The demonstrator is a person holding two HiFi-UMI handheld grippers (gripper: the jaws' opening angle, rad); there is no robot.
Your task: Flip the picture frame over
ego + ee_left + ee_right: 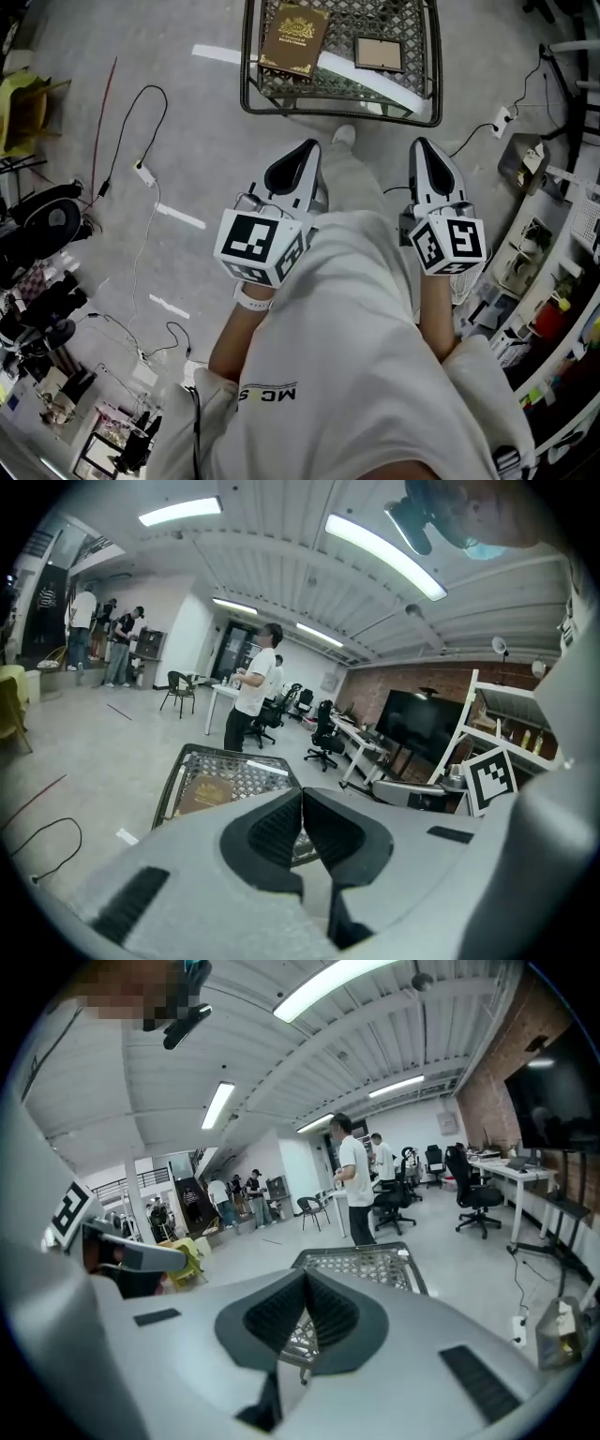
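In the head view, the small brown rectangular picture frame [379, 53] is lying flat in the upper middle of the frame. It is resting on the right part of a black wire-mesh metal table [281, 97], and a brown book with a gold crest [294, 37] is lying near it to the left. The white-and-black left gripper [310, 146] is showing at centre-left, its jaws pressing together with nothing between them. The white-and-black right gripper [419, 143] is showing at centre-right, likewise closed and empty. Both are pointing up the frame toward the table, apart from it, over the grey concrete floor [187, 112].
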